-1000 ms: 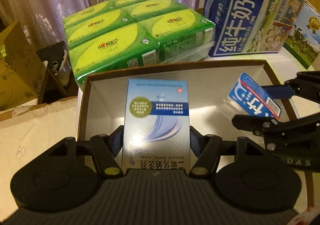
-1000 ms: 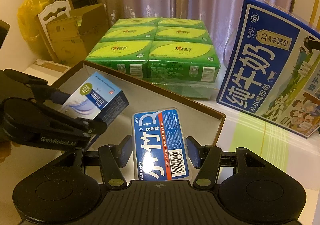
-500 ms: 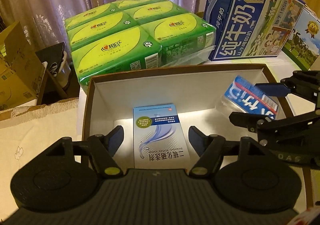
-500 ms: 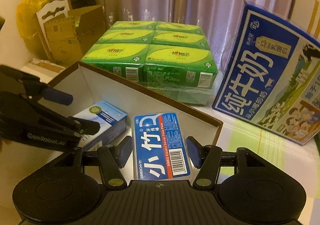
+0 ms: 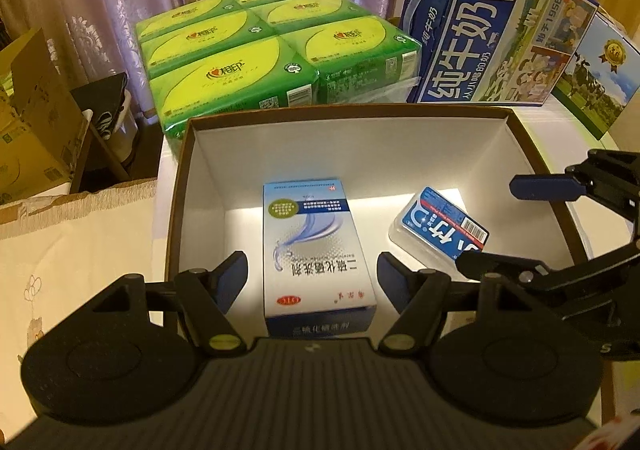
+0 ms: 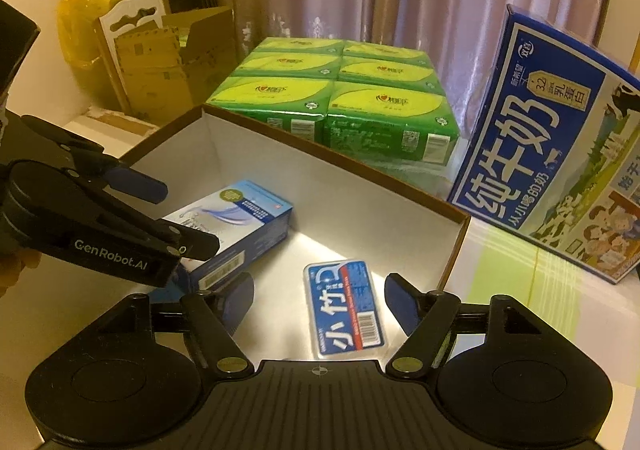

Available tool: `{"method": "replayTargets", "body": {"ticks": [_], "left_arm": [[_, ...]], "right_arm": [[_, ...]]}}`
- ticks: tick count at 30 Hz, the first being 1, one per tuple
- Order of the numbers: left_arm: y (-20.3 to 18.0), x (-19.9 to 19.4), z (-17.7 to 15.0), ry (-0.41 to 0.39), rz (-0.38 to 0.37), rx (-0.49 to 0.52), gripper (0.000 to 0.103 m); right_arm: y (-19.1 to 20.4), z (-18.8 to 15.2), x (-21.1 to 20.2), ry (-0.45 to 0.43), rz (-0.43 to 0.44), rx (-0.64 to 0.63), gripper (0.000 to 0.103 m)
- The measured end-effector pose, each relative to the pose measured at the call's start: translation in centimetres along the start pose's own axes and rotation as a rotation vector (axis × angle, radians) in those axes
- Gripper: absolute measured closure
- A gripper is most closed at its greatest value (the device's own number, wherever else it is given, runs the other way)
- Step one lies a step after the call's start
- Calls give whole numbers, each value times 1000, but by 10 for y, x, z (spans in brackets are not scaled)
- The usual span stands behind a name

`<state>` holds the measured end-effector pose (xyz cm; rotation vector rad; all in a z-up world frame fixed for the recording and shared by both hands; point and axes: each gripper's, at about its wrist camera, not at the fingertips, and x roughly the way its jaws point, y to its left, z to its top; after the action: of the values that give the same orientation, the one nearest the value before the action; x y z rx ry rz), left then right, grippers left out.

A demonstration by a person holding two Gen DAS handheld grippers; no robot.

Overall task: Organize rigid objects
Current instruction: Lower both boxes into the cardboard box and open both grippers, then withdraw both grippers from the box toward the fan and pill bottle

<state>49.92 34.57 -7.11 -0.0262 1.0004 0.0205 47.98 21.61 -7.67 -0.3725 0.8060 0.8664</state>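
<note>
A white-and-blue medicine box lies flat on the floor of the brown-rimmed white carton; it also shows in the right wrist view. A blue dental-floss case lies to its right, seen too in the right wrist view. My left gripper is open, its fingers on either side of the medicine box and clear of it. My right gripper is open above the floss case, not touching it.
A green multipack of tissues stands behind the carton. A tall blue milk carton box stands at the back right. Cardboard boxes and a chair are at the left. A patterned cloth covers the table's left.
Both grippers have opened and let go: the medicine box and the floss case went down onto the carton floor. Both grippers have then pulled back and up.
</note>
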Motion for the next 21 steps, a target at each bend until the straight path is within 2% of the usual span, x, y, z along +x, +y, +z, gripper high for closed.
{"method": "replayTargets", "body": {"ticks": [9,21], "left_arm": [[-3,-21,-8,-18,1,-18,35],[-18,-65,-25,-43,6,-37,35]], "right_arm": [[2,-7,-21,-16,2,46,33],[14,-21,-70,-79,28,101,33]]}}
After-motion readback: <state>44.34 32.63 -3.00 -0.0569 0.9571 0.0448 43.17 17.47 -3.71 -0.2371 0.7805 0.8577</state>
